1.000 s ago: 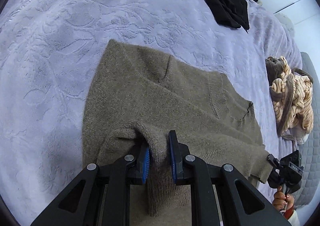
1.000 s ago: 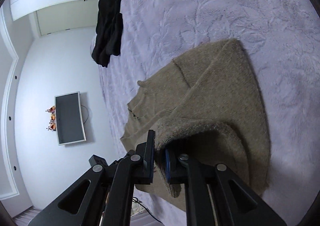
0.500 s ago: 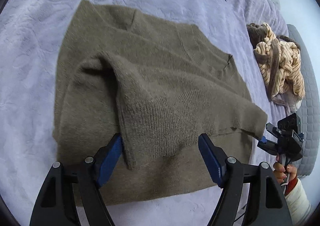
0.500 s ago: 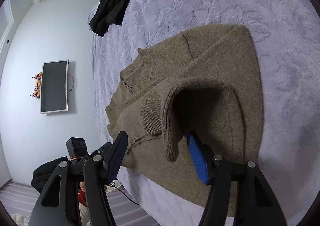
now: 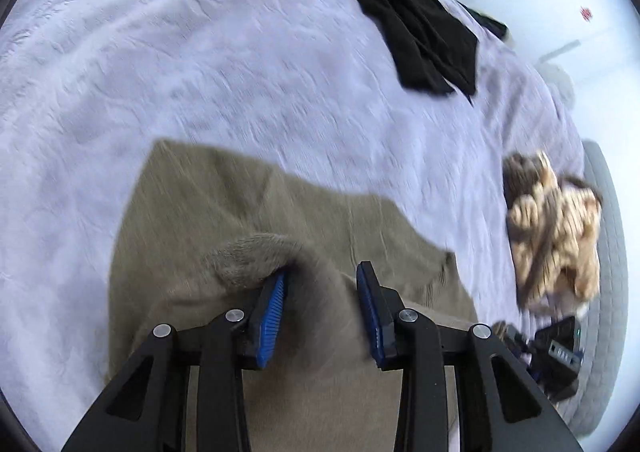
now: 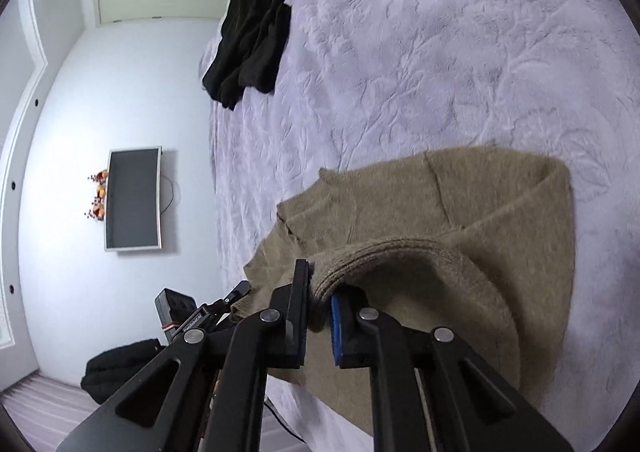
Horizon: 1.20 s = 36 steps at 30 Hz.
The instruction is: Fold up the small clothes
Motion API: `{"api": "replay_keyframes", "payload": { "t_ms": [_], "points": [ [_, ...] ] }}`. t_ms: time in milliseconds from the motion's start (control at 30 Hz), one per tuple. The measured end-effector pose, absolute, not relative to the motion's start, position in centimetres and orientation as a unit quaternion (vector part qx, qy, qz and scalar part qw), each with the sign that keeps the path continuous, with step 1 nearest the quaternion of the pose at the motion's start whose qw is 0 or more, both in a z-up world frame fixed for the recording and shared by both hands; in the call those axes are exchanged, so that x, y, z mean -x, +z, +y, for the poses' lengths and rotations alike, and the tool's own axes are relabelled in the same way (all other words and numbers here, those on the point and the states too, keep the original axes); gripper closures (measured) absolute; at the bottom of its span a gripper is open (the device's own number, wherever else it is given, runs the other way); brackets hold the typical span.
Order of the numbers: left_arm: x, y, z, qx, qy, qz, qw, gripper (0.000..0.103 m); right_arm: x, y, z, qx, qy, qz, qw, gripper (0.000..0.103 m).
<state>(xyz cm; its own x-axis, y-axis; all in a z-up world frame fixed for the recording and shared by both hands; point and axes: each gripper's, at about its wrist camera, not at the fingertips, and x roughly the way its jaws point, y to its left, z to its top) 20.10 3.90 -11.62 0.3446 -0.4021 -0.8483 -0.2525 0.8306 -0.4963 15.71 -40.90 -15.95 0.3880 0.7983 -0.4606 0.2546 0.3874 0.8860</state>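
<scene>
An olive-brown knit sweater (image 5: 224, 212) lies on the lilac bedspread (image 5: 160, 52), its near edge raised. My left gripper (image 5: 320, 292) has its blue pads about a hand's width apart with a fold of sweater fabric between them; the view is motion-blurred. My right gripper (image 6: 320, 296) is shut on the sweater's ribbed hem (image 6: 384, 252) and holds it lifted above the rest of the sweater (image 6: 400, 204). The right gripper also shows at the left wrist view's lower right (image 5: 556, 348).
A black garment (image 5: 408, 24) lies at the far side of the bed, also in the right wrist view (image 6: 252, 28). A tan and brown chunky-knit piece (image 5: 552, 228) sits near the right edge. A wall TV (image 6: 132, 200) and a dark bag on the floor (image 6: 120, 368) are beyond the bed.
Half a second ago both grippers were wide open over the sweater. Now the right has shut on the hem and lifted it; the left has narrowed around a fold and moved in.
</scene>
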Motion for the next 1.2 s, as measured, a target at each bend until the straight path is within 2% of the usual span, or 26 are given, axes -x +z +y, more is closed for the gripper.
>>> {"api": "replay_keyframes", "payload": {
  "t_ms": [33, 67, 100, 133, 433, 600, 800, 933, 1033, 1100, 1200],
  "points": [
    [-20.5, -11.3, 4.1, 0.286, -0.040, 0.564, 0.774, 0.065, -16.1, -16.1, -41.2, -0.514, 0.196, 0.518, 0.655, 0.083],
    [-20.8, -10.8, 4.1, 0.278, -0.033, 0.559, 0.781, 0.053, -16.3, -16.3, -41.6, -0.513, 0.183, 0.523, 0.656, 0.074],
    [-20.9, -10.2, 4.1, 0.263, -0.025, 0.552, 0.791, 0.042, -16.3, -16.2, -41.9, -0.512, 0.176, 0.522, 0.659, 0.046],
    [-20.8, -9.4, 4.0, 0.242, -0.021, 0.543, 0.804, 0.040, -16.2, -16.0, -42.2, -0.513, 0.175, 0.516, 0.664, 0.032],
    [-18.1, -10.0, 2.8, 0.115, -0.023, 0.594, 0.796, 0.040, -13.2, -14.7, -43.3, -0.458, 0.176, 0.537, 0.686, 0.032],
    [-16.0, -11.2, 2.8, 0.118, -0.020, 0.615, 0.779, 0.040, -9.9, -15.8, -42.7, -0.462, 0.178, 0.554, 0.669, 0.032],
    [-18.6, -10.8, 1.4, 0.084, -0.037, 0.594, 0.800, 0.040, -6.3, -15.7, -40.0, -0.414, 0.179, 0.583, 0.676, 0.032],
    [-21.1, -14.0, 1.7, 0.036, 0.003, 0.609, 0.792, 0.040, -4.4, -15.0, -38.5, -0.397, 0.167, 0.585, 0.687, 0.032],
    [-21.9, -15.9, 3.7, 0.056, -0.016, 0.625, 0.778, 0.040, -2.8, -14.0, -37.7, -0.394, 0.145, 0.577, 0.701, 0.032],
    [-21.9, -15.4, 4.6, 0.057, -0.040, 0.628, 0.775, 0.040, -1.3, -13.3, -37.0, -0.402, 0.130, 0.569, 0.706, 0.032],
    [-21.2, -13.2, 5.4, -0.005, -0.054, 0.620, 0.782, 0.040, 0.6, -13.0, -35.5, -0.414, 0.118, 0.569, 0.701, 0.032]
  ]
}}
